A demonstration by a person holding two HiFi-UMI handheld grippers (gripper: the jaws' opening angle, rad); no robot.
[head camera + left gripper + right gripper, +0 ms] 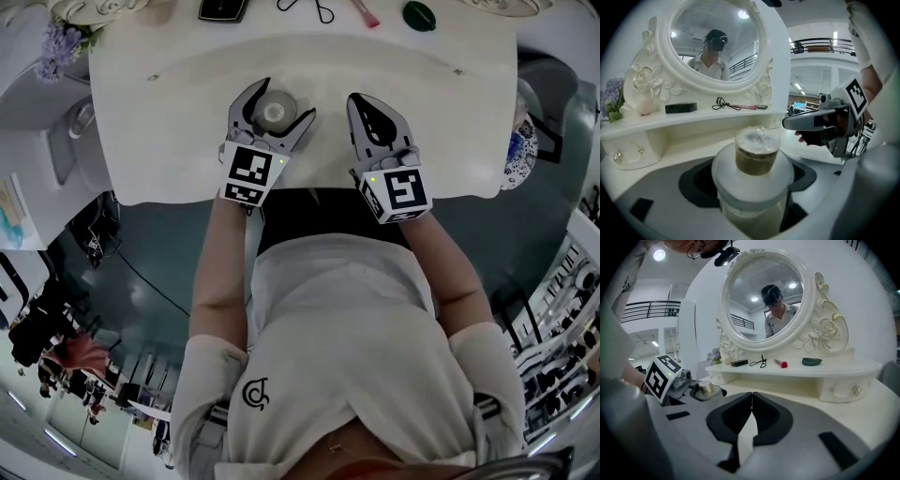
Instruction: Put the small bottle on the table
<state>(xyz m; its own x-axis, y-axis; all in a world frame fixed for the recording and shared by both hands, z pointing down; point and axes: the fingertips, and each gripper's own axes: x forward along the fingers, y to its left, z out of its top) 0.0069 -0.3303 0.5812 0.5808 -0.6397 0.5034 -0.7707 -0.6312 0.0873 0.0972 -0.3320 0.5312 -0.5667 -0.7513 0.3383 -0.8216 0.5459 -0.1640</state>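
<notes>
The small bottle (273,112), clear with a pale wide shoulder and a brownish cap, stands upright on the white dressing table (178,131). My left gripper (286,97) is open, one jaw on each side of the bottle. In the left gripper view the bottle (757,157) fills the space between the black pads (696,180), and I see no pad pressing on it. My right gripper (360,101) lies just to the right, shut and empty; its pads meet in the right gripper view (751,399). That view also shows the bottle (707,386) at the left.
A raised shelf at the table's back carries a black box (222,8), a black wire tool (305,7), a red-tipped stick (366,11) and a green dish (419,15). An ornate oval mirror (717,42) stands behind it. Purple flowers (61,42) sit far left. The table's front edge runs under both grippers.
</notes>
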